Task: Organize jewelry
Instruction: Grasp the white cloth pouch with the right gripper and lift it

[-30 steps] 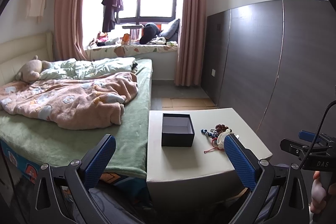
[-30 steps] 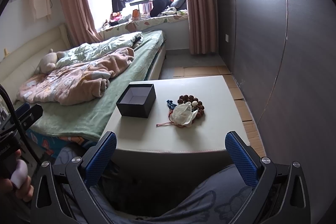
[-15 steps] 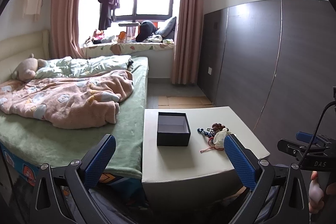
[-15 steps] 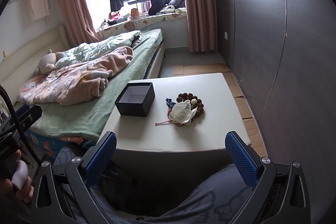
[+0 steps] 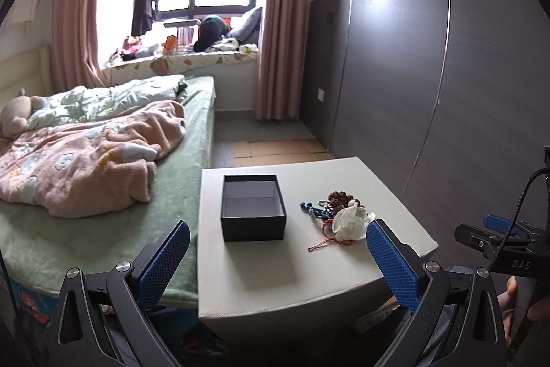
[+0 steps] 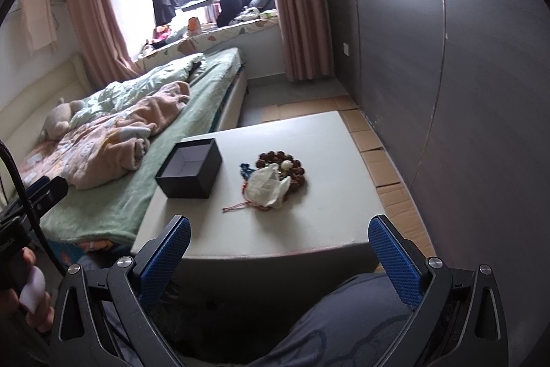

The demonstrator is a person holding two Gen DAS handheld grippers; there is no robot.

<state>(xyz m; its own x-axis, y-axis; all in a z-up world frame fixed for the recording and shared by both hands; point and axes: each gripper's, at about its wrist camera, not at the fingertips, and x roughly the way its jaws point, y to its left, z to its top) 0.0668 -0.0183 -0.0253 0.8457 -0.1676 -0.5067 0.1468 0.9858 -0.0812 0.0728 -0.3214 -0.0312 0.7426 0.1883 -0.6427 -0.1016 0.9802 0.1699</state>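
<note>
An open, empty black box (image 5: 253, 208) (image 6: 189, 168) stands on a white table (image 5: 275, 277) (image 6: 323, 208). To its right lies a pile of jewelry: a brown bead bracelet (image 5: 339, 197) (image 6: 296, 170), a white pouch (image 5: 351, 224) (image 6: 267, 187), a blue cord piece (image 5: 311, 208) (image 6: 244, 169) and a red string (image 5: 325, 243) (image 6: 237, 206). My left gripper (image 5: 277, 258) is open and empty, short of the table's near edge. My right gripper (image 6: 279, 258) is open and empty, above the table's near edge.
A bed (image 5: 86, 229) with a pink blanket (image 5: 86, 160) adjoins the table's left side. A dark panelled wall (image 5: 447, 92) runs along the right. Cardboard sheets (image 6: 385, 153) cover the floor beside the table. My legs in grey trousers (image 6: 326, 325) sit below.
Both grippers have moved closer to the table and tilted down; the box and jewelry look larger. Nothing on the table has moved. Both grippers stay open.
</note>
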